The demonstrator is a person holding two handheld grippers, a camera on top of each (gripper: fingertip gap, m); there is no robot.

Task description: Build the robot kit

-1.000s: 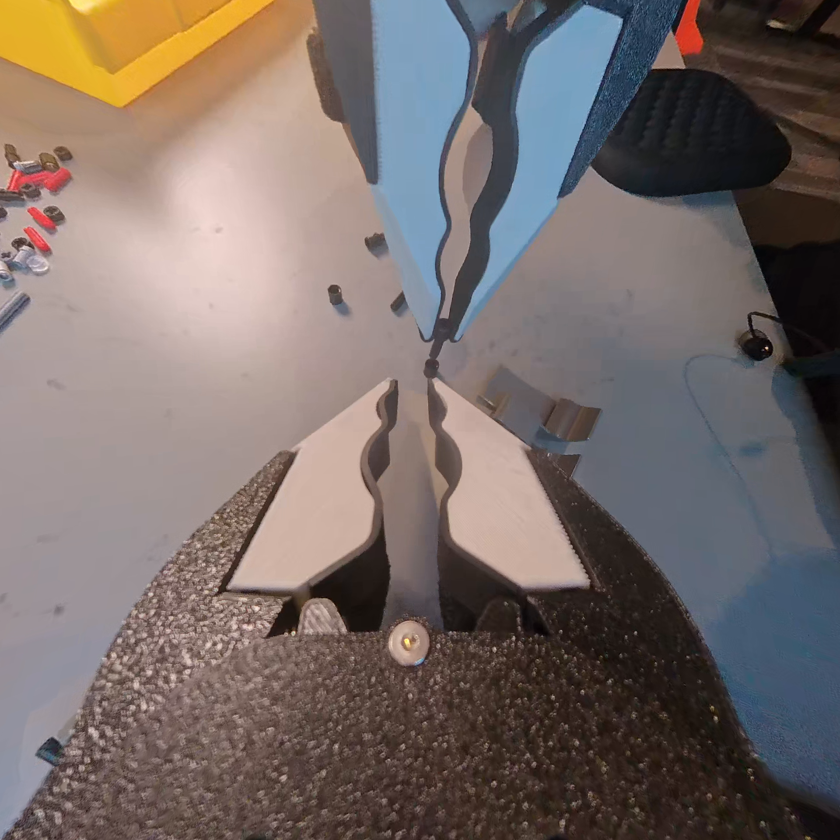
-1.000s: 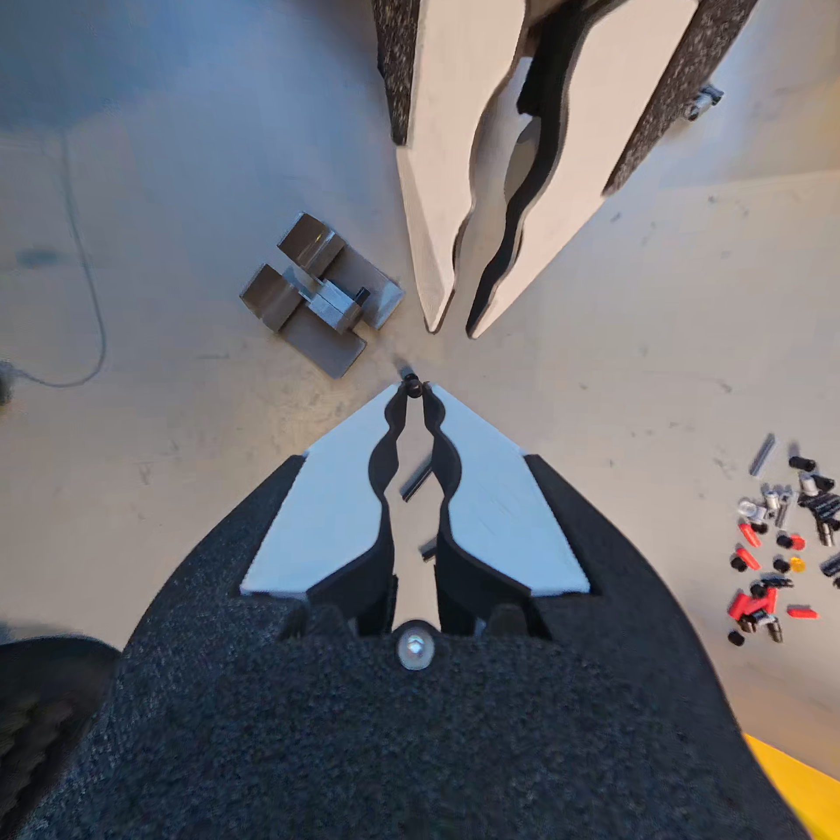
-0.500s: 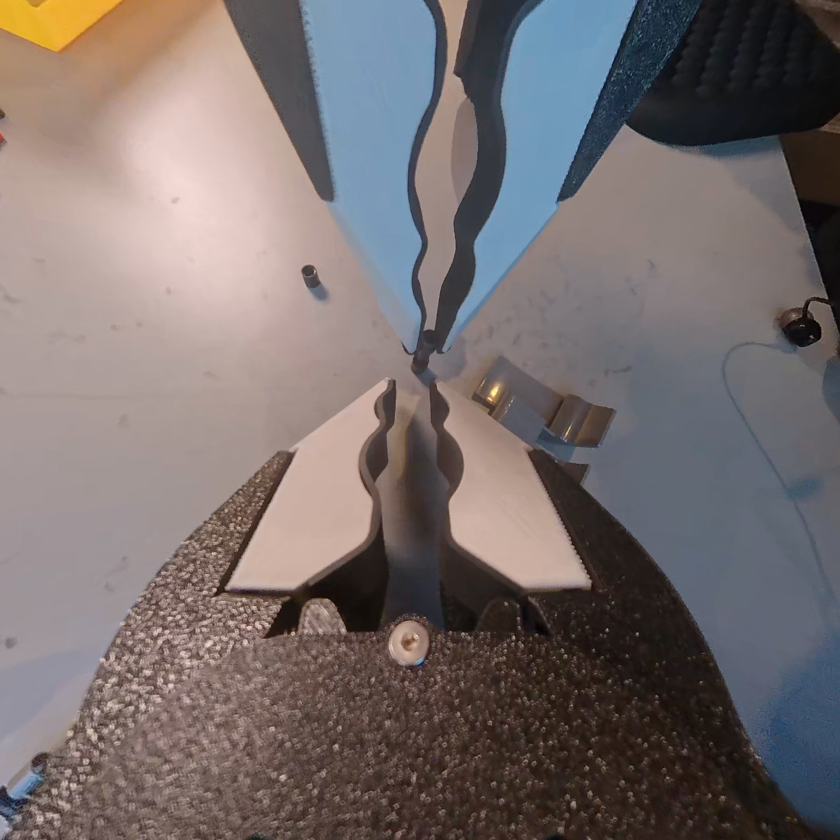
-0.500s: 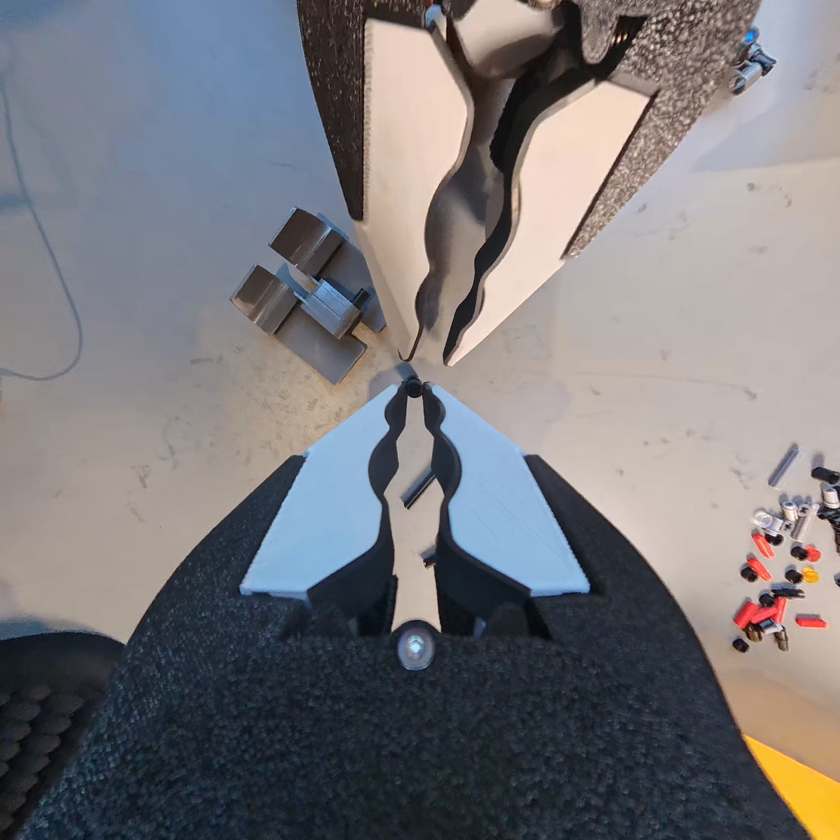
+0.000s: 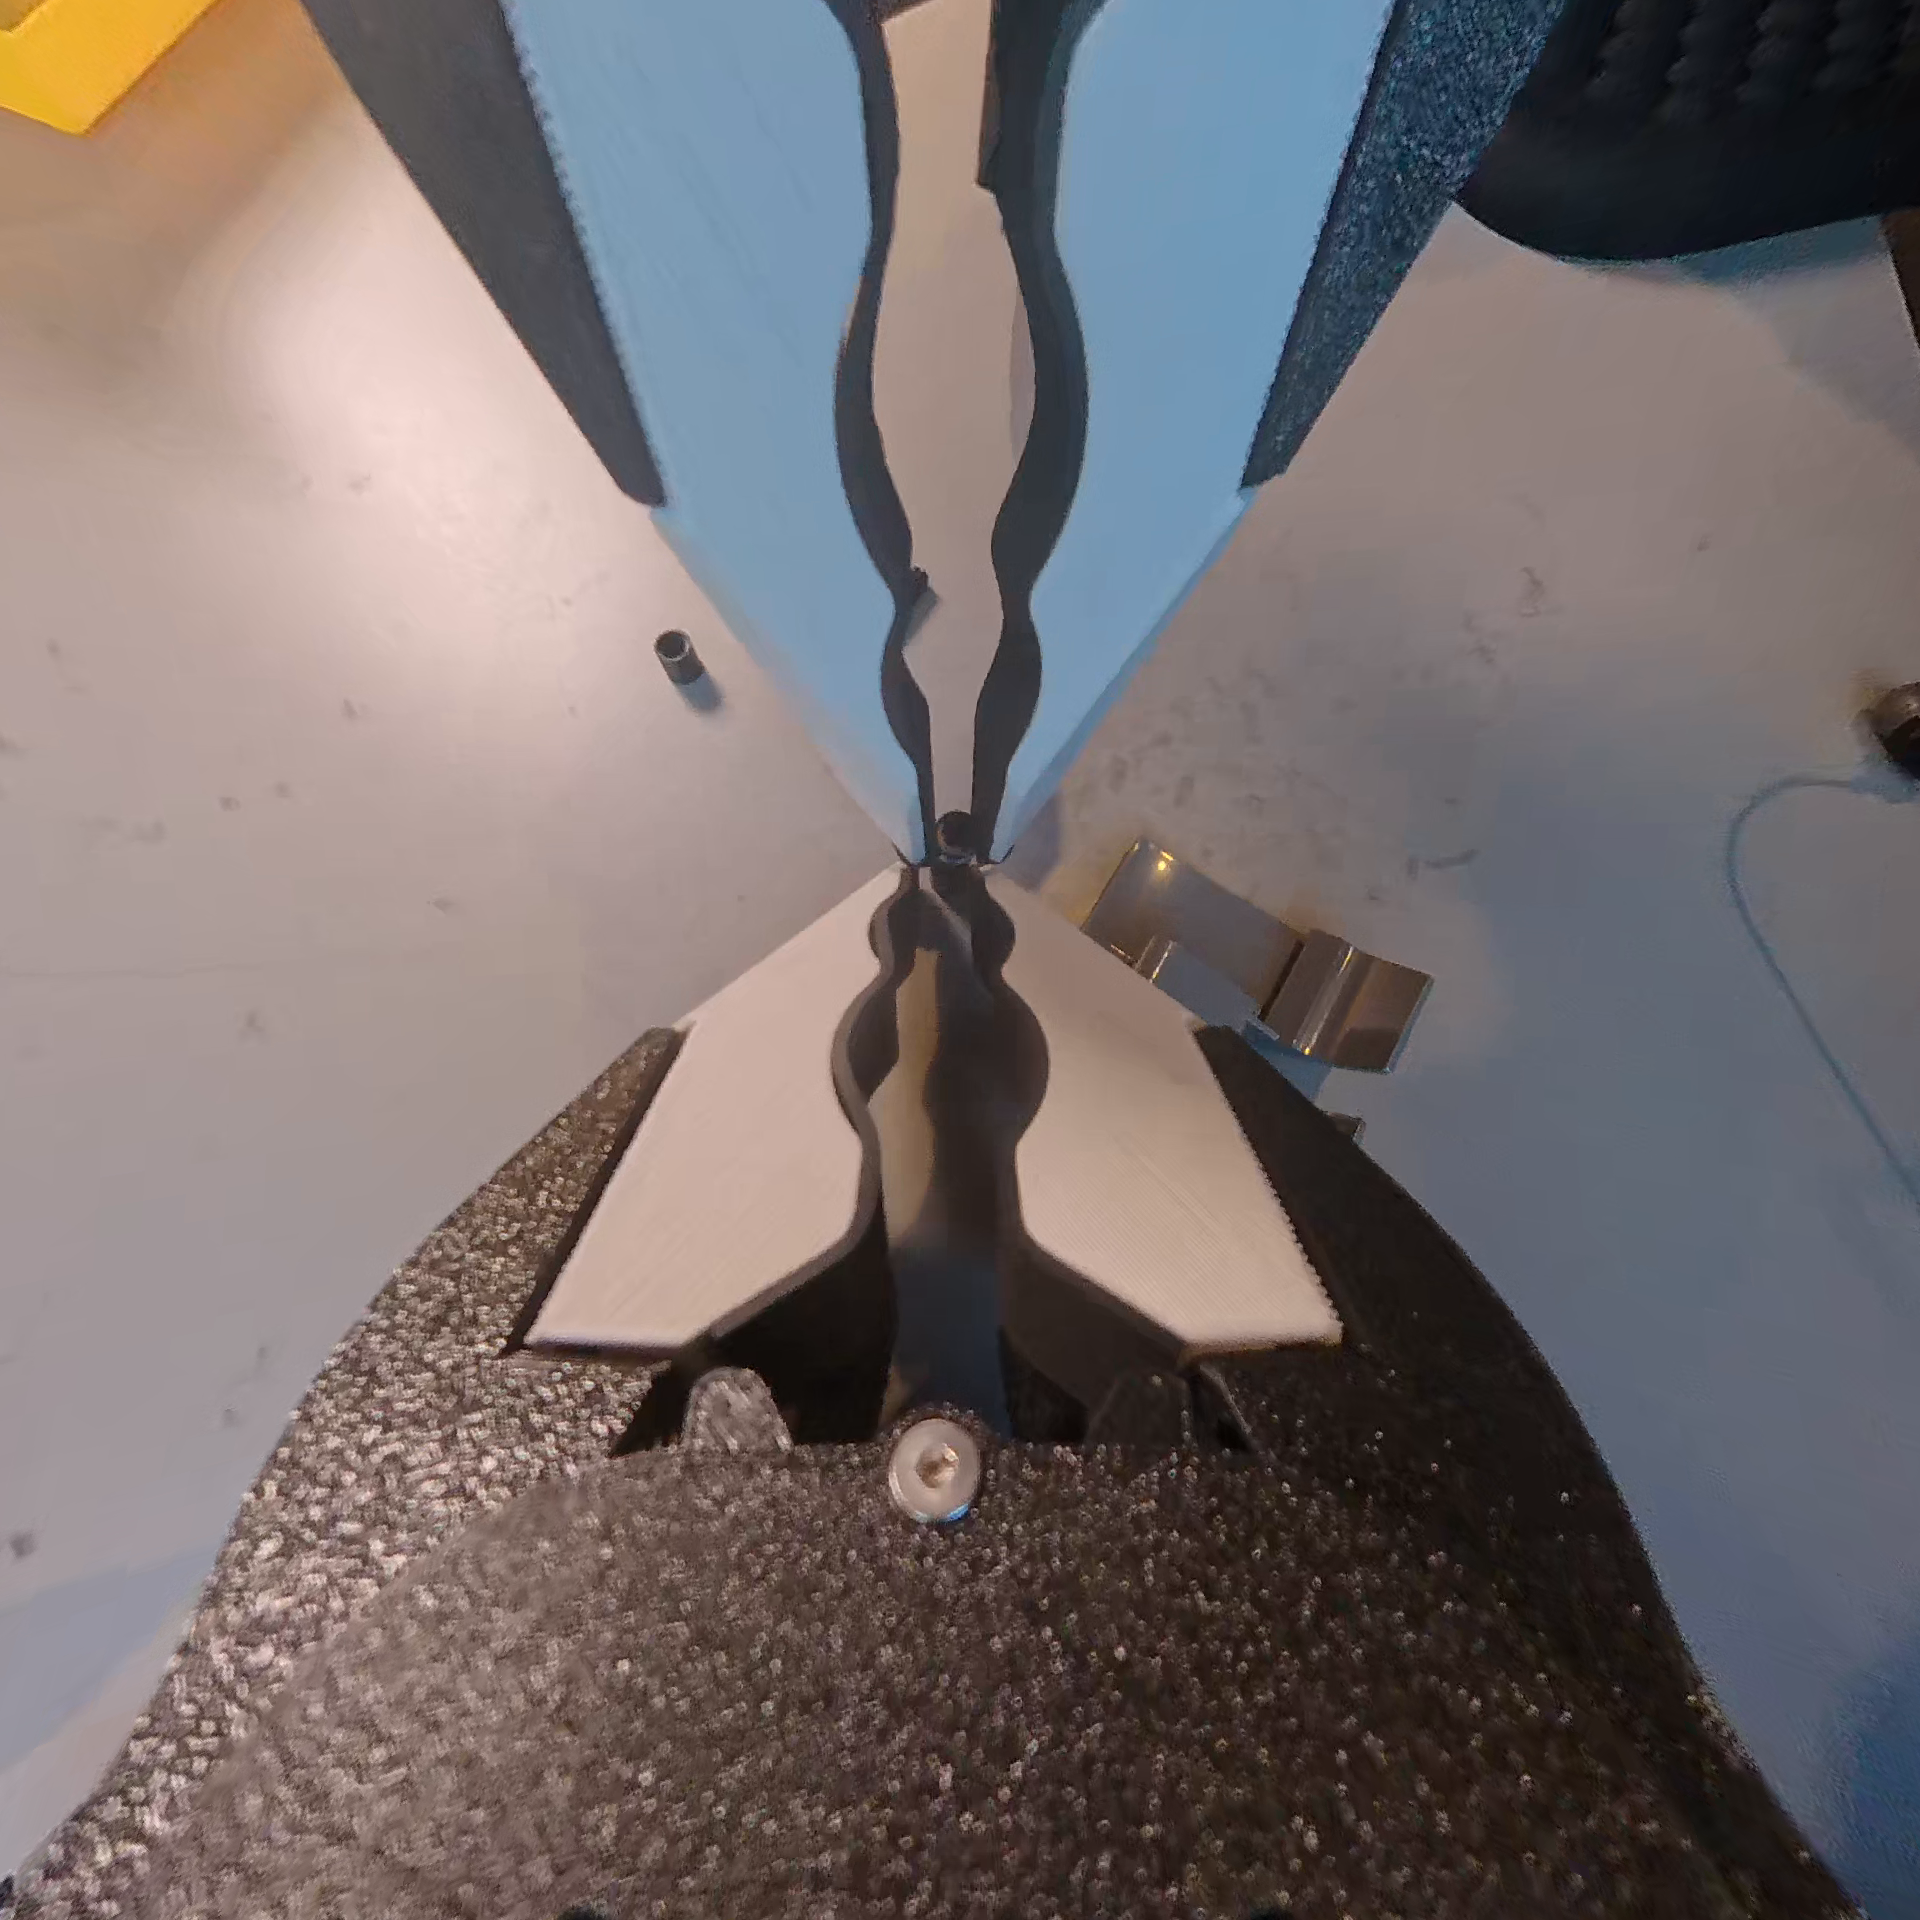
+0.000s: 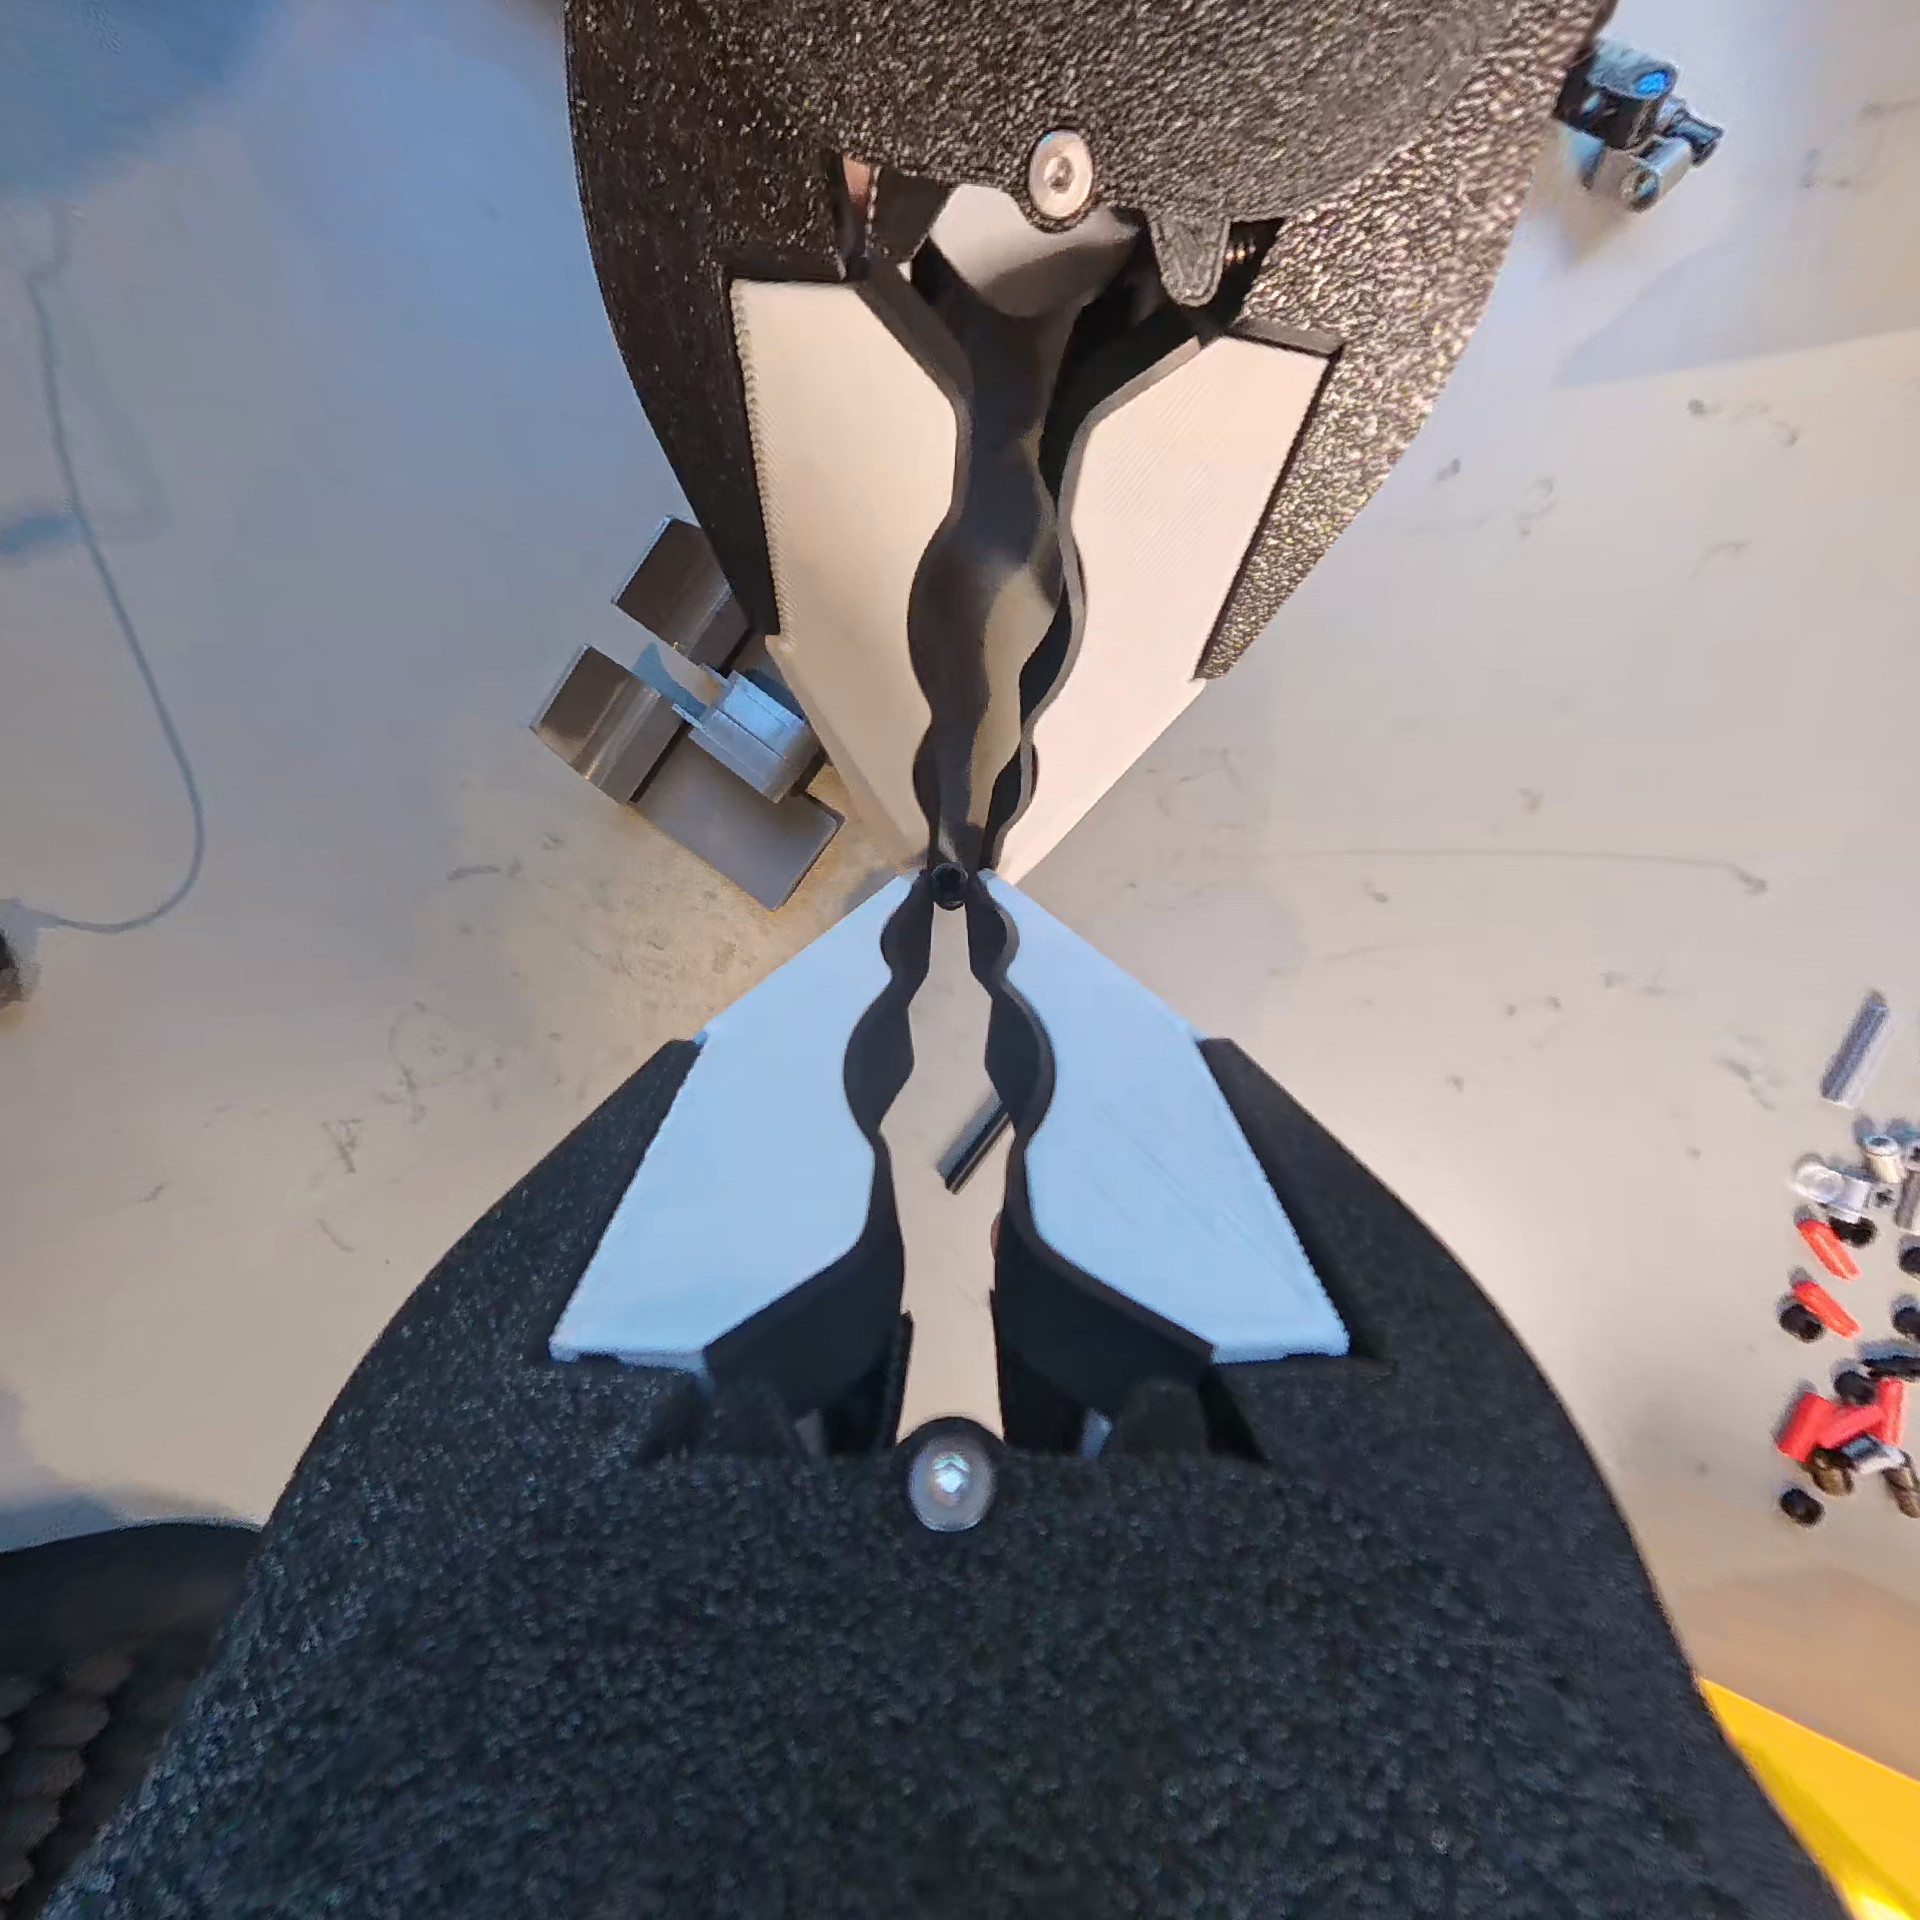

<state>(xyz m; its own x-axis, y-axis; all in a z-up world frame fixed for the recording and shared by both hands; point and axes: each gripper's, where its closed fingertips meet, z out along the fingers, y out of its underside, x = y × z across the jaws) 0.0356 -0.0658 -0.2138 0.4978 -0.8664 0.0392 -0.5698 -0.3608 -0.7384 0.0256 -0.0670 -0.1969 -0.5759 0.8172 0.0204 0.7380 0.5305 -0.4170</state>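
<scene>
- The right gripper (image 6: 948,883) is pinching a small black sleeve (image 6: 948,889) at the very tips of its fingers. The jaws are drawn almost together around it, and the piece is hanging just above the table (image 6: 1455,831).
- The left gripper (image 5: 943,881) is pointing at it head-on, tip to tip. Its jaws are standing at a narrow gap with nothing seen clamped between them. They are sitting just beside the end of the small black sleeve, and I cannot tell whether they are touching it.
- In the left wrist view the same sleeve is showing as a dark ring between the far gripper's tips.
- A folded metal bracket (image 5: 1247,961) is lying flat on the table just right of the meeting tips in that view.
- A second black sleeve (image 5: 677,657) is standing alone to the left, well apart.
- A short dark rod (image 6: 975,1148) is lying on the table under the right gripper's fingers.
- A scatter of red, black and silver parts (image 6: 1849,1340) is lying far right in the right wrist view, with a yellow bin (image 6: 1829,1808) at the near corner.
- A thin cable (image 6: 125,623) is curling along the left edge.
</scene>
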